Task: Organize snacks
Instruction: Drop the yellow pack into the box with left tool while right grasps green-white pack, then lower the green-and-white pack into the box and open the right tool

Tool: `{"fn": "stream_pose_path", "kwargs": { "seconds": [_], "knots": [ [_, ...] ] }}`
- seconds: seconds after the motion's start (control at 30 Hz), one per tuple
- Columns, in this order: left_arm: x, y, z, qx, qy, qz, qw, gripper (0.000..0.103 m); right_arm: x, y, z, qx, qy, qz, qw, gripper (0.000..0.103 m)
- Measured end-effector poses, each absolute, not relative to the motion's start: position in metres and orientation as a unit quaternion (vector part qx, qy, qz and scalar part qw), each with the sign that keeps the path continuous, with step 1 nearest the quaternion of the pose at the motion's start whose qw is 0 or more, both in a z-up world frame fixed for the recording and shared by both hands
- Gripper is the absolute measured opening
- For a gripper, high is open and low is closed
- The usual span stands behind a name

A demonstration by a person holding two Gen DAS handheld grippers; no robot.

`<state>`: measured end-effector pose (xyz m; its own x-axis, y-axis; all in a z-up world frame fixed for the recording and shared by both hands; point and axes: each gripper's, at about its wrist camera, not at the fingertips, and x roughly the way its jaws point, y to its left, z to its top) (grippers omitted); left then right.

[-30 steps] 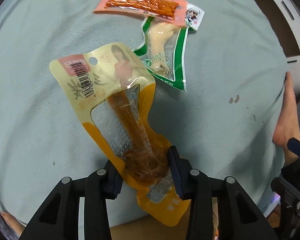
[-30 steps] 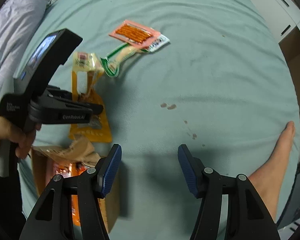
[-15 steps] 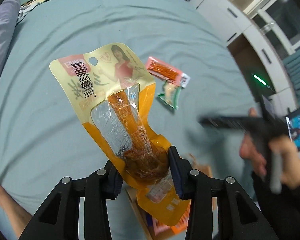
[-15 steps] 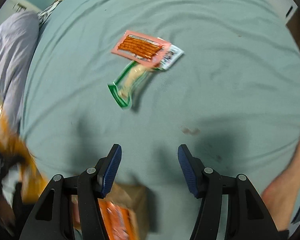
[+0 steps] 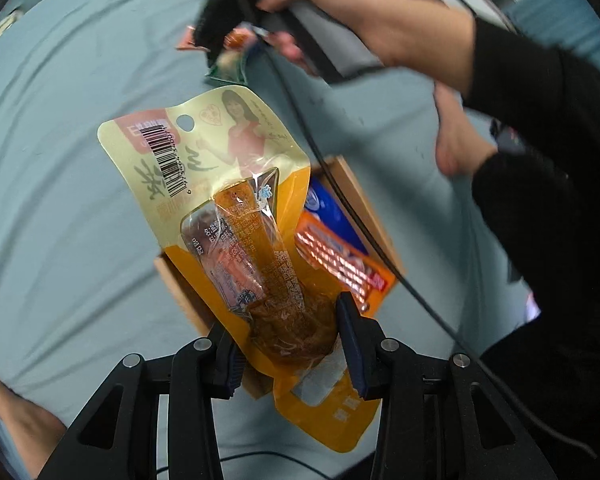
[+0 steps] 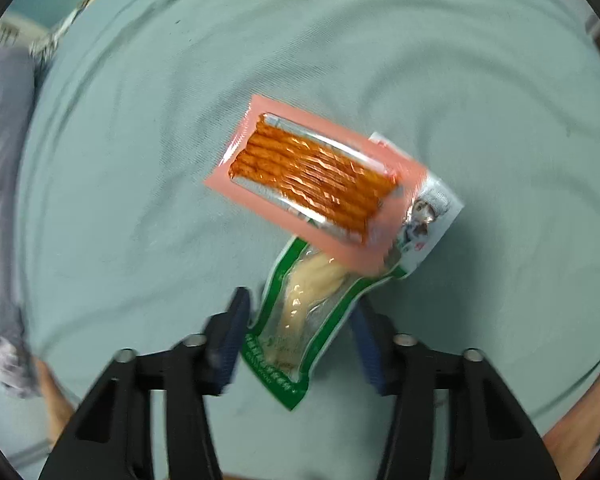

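Snack packets are the matter here, and the cardboard box (image 5: 366,216) on the bed (image 6: 140,140) is the landmark. Over the box hangs the yellow packet (image 5: 236,216), clenched at its thick lower end in the jaws of the left gripper (image 5: 290,346); its long axis runs up and away from the jaws, toward the far side of the box. Inside the box an orange packet (image 5: 340,264) and a blue one already lie.

Farther from the box, on the bed sheet, lies the green-edged packet (image 6: 300,312). Its long axis points away from the right gripper (image 6: 300,320), a little tilted to the right, and its near end sits between the jaws. These jaws have just been closing around it, but a gap shows on the right side, so I judge they do not press it yet. The pink packet of sticks (image 6: 312,180) lies across the far end of the green-edged one, partly on top, so pulling may drag it. The right hand is clearly nearer to both.
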<state>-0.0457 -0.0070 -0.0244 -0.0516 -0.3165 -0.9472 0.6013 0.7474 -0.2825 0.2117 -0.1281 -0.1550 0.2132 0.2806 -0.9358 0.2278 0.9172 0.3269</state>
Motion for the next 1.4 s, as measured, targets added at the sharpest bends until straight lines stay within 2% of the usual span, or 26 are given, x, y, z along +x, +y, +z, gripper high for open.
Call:
{"fn": "stream_pose_path", "kwargs": {
  "seconds": [0.1,0.13,0.2,0.47,0.83,1.0,1.23,1.3,1.37,1.4],
  "knots": [
    [-0.060,-0.021,-0.020,0.129,0.635,-0.333,0.685,0.041,0.207,-0.128,-0.157,0.201,0.619,0.028,0.759,0.015],
    [-0.060,-0.023,-0.020,0.135,0.633,-0.326,0.689,0.050,0.202,-0.129,-0.156,0.199,0.618,0.034,0.760,0.014],
    [-0.056,-0.023,-0.020,0.134,0.630,-0.312,0.698,0.057,0.191,-0.132,-0.154,0.203,0.612,0.045,0.763,0.013],
    [-0.052,-0.014,0.006,0.138,0.580,-0.294,0.747,0.063,0.107,-0.148,-0.127,0.246,0.613,0.142,0.737,0.013],
    [-0.069,0.001,0.060,0.149,0.474,-0.230,0.837,0.078,0.023,-0.148,-0.064,0.212,0.615,0.227,0.725,0.013],
    [-0.080,0.010,0.073,0.163,0.436,-0.215,0.858,0.079,0.025,-0.125,-0.079,0.192,0.655,0.261,0.683,0.013],
    [-0.078,0.025,0.082,0.159,0.430,-0.191,0.868,0.079,0.050,-0.084,-0.107,0.162,0.696,0.273,0.644,0.013],
    [-0.077,0.027,0.082,0.158,0.430,-0.192,0.868,0.079,0.056,-0.083,-0.107,0.174,0.695,0.269,0.643,0.016],
    [-0.078,0.029,0.082,0.158,0.428,-0.189,0.870,0.079,0.058,-0.091,-0.105,0.173,0.690,0.249,0.658,0.025],
    [-0.077,0.029,0.082,0.157,0.428,-0.186,0.870,0.079,0.059,-0.092,-0.103,0.162,0.686,0.246,0.665,0.044]
  ]
}}
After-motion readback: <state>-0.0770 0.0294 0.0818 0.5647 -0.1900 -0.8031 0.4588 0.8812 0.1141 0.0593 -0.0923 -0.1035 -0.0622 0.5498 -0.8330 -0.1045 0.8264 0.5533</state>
